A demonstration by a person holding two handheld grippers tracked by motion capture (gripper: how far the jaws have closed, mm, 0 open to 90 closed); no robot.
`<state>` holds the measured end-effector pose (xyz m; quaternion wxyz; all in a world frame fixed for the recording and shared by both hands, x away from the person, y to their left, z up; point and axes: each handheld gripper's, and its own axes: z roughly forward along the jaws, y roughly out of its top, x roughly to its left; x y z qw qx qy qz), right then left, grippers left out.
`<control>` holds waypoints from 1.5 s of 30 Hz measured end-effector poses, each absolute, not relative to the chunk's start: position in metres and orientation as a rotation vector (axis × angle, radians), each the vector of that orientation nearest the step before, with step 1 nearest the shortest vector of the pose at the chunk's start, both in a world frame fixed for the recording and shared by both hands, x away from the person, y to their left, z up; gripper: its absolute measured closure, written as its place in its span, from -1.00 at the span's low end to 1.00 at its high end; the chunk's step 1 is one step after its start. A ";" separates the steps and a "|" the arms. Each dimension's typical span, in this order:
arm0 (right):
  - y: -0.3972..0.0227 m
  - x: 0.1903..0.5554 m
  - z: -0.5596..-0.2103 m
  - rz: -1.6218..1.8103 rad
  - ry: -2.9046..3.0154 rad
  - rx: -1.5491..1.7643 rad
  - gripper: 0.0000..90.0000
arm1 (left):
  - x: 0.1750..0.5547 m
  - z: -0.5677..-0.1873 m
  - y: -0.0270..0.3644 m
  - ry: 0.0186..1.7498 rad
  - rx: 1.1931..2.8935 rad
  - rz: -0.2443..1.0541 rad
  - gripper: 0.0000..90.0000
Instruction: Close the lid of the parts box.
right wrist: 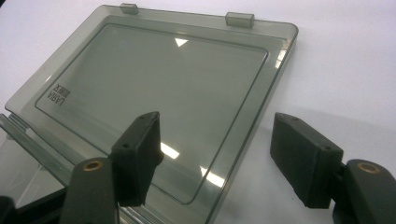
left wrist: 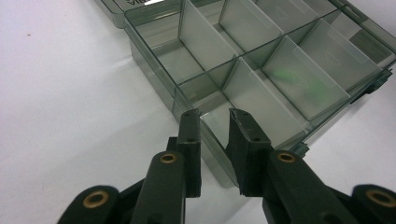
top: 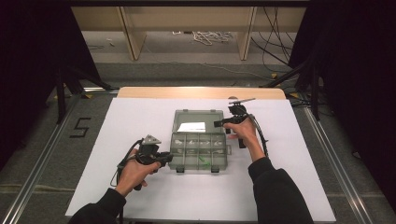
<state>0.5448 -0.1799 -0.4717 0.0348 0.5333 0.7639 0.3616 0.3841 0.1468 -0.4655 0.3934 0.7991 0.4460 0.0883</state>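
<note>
- High view: a clear smoky-grey plastic box (top: 198, 150) lies open near the middle of a white sheet (top: 140, 196) on the table, its lid (top: 198, 121) folded flat on the far side of the box.
- The left gripper (top: 164, 158) is at the near left corner of the box, held by the person's left hand (top: 133, 171).
- The right gripper (top: 219, 123) is at the right edge of the lid, just beyond the far right corner of the box, held by the right hand (top: 245, 133).
- Left gripper view: the jaws stand narrow, one either side of the box's outer wall (left wrist: 212, 144) at its corner, the wall running between them. Whether the pads actually press on the wall I cannot tell.
- Inside the box, thin dividers (left wrist: 245, 74) split it into compartments; a blurred green smudge (left wrist: 292, 77) shows through one of them, further from the gripped corner.
- Right gripper view: the jaws stand wide, straddling the lid's edge (right wrist: 243, 140); one jaw is over the lid, the other over the white sheet beside it, and neither pad touches the edge.
- Two latch tabs (right wrist: 239, 18) sit on the lid's far rim.
</note>
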 end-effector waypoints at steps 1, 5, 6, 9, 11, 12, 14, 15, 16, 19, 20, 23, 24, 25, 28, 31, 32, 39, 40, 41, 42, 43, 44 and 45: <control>-0.181 0.545 -0.473 1.118 2.352 1.634 -0.22 | 0.384 -0.466 0.147 1.134 2.021 0.222 0.66; -0.179 0.546 -0.475 1.132 2.323 1.674 -0.20 | 0.384 -0.466 0.147 1.132 2.023 0.221 0.67; -0.179 0.546 -0.474 1.109 2.336 1.679 -0.18 | 0.384 -0.465 0.147 1.132 2.028 0.222 0.67; -0.178 0.545 -0.475 1.121 2.339 1.716 -0.18 | 0.384 -0.465 0.147 1.127 2.035 0.222 0.67; -0.178 0.546 -0.476 1.116 2.328 1.701 -0.17 | 0.384 -0.465 0.147 1.131 2.034 0.228 0.67; -0.175 0.545 -0.477 1.145 2.299 1.744 -0.17 | 0.384 -0.466 0.147 1.129 2.031 0.226 0.67; -0.177 0.546 -0.478 1.112 2.332 1.708 -0.16 | 0.384 -0.465 0.147 1.123 2.038 0.234 0.67; -0.177 0.547 -0.478 1.118 2.337 1.709 -0.16 | 0.384 -0.465 0.147 1.125 2.037 0.233 0.67; -0.177 0.547 -0.478 1.118 2.337 1.709 -0.16 | 0.384 -0.465 0.147 1.125 2.037 0.233 0.67; -0.177 0.546 -0.478 1.120 2.329 1.736 -0.09 | 0.384 -0.465 0.147 1.121 2.039 0.235 0.67; -0.177 0.546 -0.478 1.124 2.332 1.738 -0.09 | 0.384 -0.465 0.147 1.121 2.039 0.235 0.67; -0.176 0.545 -0.477 1.110 2.332 1.778 -0.07 | 0.384 -0.466 0.147 1.121 2.036 0.232 0.67; -0.177 0.546 -0.478 1.132 2.337 1.754 -0.05 | 0.384 -0.466 0.147 1.120 2.037 0.232 0.67; -0.177 0.545 -0.477 1.136 2.338 1.777 -0.02 | 0.384 -0.466 0.147 1.120 2.037 0.232 0.67; -0.175 0.542 -0.476 1.162 2.340 1.843 -0.02 | 0.384 -0.465 0.147 1.114 2.044 0.234 0.67; -0.175 0.540 -0.471 1.142 2.336 1.911 0.05 | 0.384 -0.466 0.147 1.116 2.042 0.234 0.67; -0.176 0.540 -0.472 1.171 2.322 1.866 0.10 | 0.383 -0.466 0.147 1.115 2.042 0.236 0.67; -0.185 0.537 -0.464 1.240 2.291 1.729 0.38 | 0.383 -0.466 0.146 1.112 2.043 0.241 0.67; -0.184 0.534 -0.461 1.238 2.278 1.791 0.42 | 0.383 -0.466 0.146 1.112 2.043 0.241 0.67; -0.185 0.533 -0.460 1.255 2.263 1.780 0.46 | 0.383 -0.466 0.146 1.111 2.043 0.238 0.67; -0.187 0.532 -0.460 1.283 2.256 1.766 0.50 | 0.383 -0.466 0.146 1.110 2.044 0.239 0.67; -0.188 0.531 -0.459 1.300 2.256 1.752 0.53 | 0.383 -0.466 0.146 1.112 2.046 0.247 0.67; -0.190 0.530 -0.459 1.326 2.244 1.733 0.56 | 0.383 -0.466 0.146 1.107 2.049 0.244 0.67; -0.191 0.529 -0.458 1.332 2.246 1.716 0.59 | 0.383 -0.466 0.146 1.109 2.046 0.245 0.67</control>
